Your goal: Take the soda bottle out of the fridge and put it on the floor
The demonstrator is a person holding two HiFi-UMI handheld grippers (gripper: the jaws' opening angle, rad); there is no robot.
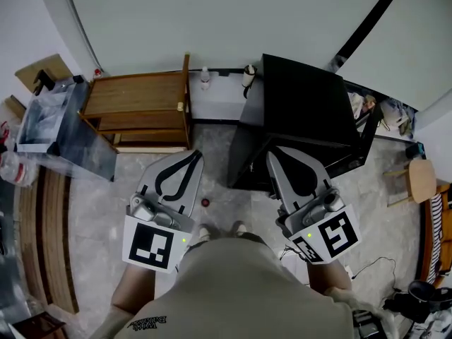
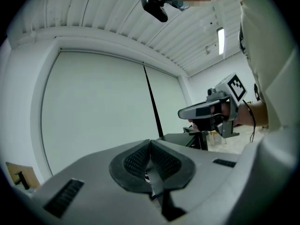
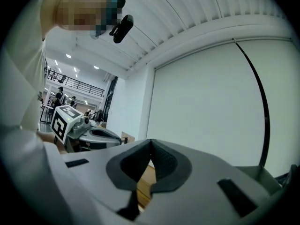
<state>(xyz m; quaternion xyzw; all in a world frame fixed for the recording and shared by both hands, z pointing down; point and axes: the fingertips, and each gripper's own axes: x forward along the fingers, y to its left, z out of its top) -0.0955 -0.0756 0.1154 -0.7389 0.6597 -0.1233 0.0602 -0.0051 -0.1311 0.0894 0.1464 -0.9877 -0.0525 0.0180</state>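
Observation:
The black fridge stands against the wall with its door closed, so no soda bottle shows. In the head view both grippers are held level in front of the person. My left gripper is shut with nothing in it and points at the floor gap left of the fridge. My right gripper is also shut and empty, its tips over the fridge's front lower edge. In the left gripper view the jaws meet at the tip, and the fridge top lies beyond. The right gripper view shows its jaws closed.
A wooden cabinet stands left of the fridge. Two small bottles sit by the wall between them. A clear plastic bin is at far left, a wooden chair at right, and a small red object lies on the floor.

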